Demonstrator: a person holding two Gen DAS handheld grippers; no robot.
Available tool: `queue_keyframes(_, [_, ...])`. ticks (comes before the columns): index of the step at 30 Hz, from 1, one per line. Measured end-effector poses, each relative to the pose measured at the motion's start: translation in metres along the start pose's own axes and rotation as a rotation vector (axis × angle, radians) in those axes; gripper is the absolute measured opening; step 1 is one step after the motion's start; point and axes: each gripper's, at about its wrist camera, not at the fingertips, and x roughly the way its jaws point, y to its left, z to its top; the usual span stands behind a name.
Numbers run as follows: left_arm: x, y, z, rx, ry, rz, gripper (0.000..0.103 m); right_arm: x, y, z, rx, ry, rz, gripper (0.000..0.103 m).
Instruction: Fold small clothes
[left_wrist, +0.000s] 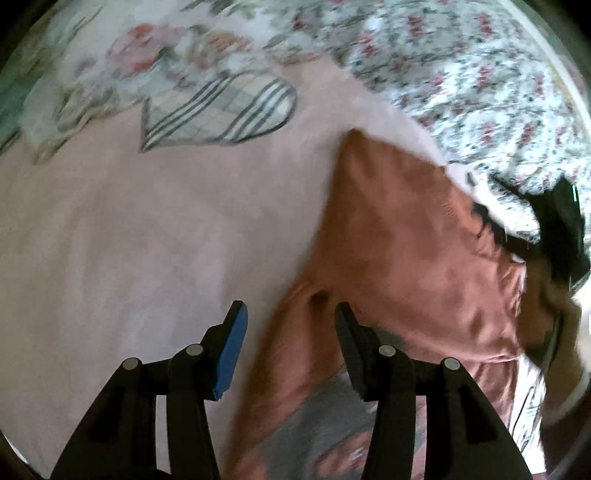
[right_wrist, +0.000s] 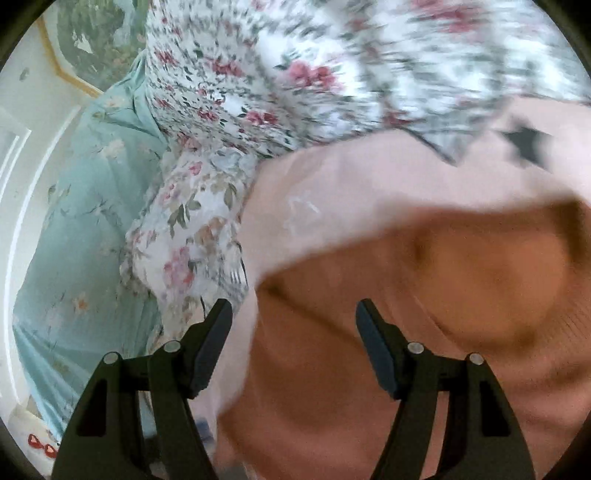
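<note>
A rust-brown garment (left_wrist: 406, 258) lies crumpled on the pink sheet (left_wrist: 129, 240), with a grey print (left_wrist: 314, 424) near its lower end. My left gripper (left_wrist: 290, 308) hovers open over the garment's left edge, and the cloth passes under the gap without touching the pads. In the right wrist view my right gripper (right_wrist: 293, 306) is open just above the same brown garment (right_wrist: 443, 295), its pads clear of the fabric. A blurred black tool body (left_wrist: 561, 229) shows at the garment's far right side.
A folded striped and checked cloth (left_wrist: 218, 110) lies further back on the sheet. A floral quilt (left_wrist: 480, 92) (right_wrist: 295, 74) is bunched along the far side. Teal flowered bedding (right_wrist: 92, 203) and a white wall lie to the left. A dark blurred shape (right_wrist: 524, 144) sits on the pink sheet (right_wrist: 369, 184).
</note>
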Motion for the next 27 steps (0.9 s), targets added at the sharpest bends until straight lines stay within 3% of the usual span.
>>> queue_keyframes(6, [0.028, -0.052, 0.032, 0.125, 0.004, -0.046, 0.050, -0.076, -0.042, -0.082, 0.070, -0.005, -0.176, 0.070])
queue_keyframes(8, [0.046, -0.056, 0.035, 0.139, 0.051, -0.025, 0.050, -0.104, -0.069, -0.107, 0.122, -0.025, -0.268, 0.070])
queue_keyframes(11, [0.072, -0.052, 0.029, 0.203, 0.105, 0.089, 0.051, -0.139, -0.101, -0.127, 0.167, -0.063, -0.477, 0.069])
queue_keyframes(13, [0.070, -0.050, 0.028, 0.233, 0.100, 0.104, 0.052, -0.160, -0.113, -0.131, 0.205, -0.110, -0.452, 0.067])
queue_keyframes(14, [0.068, -0.051, 0.029, 0.243, 0.098, 0.137, 0.061, -0.170, -0.114, -0.133, 0.224, -0.127, -0.481, 0.067])
queue_keyframes(16, [0.058, -0.049, 0.026, 0.261, 0.098, 0.183, 0.062, -0.185, -0.111, -0.135, 0.218, -0.152, -0.526, 0.067])
queue_keyframes(18, [0.045, -0.044, 0.020, 0.260, 0.104, 0.156, 0.062, -0.197, -0.105, -0.140, 0.204, -0.192, -0.485, 0.067])
queue_keyframes(22, [0.013, -0.026, -0.005, 0.274, 0.117, 0.141, 0.062, -0.208, -0.084, -0.152, 0.166, -0.170, -0.455, 0.067])
queue_keyframes(27, [-0.021, -0.003, -0.052, 0.264, 0.164, 0.050, 0.068, -0.209, -0.070, -0.190, 0.191, -0.129, -0.376, 0.068])
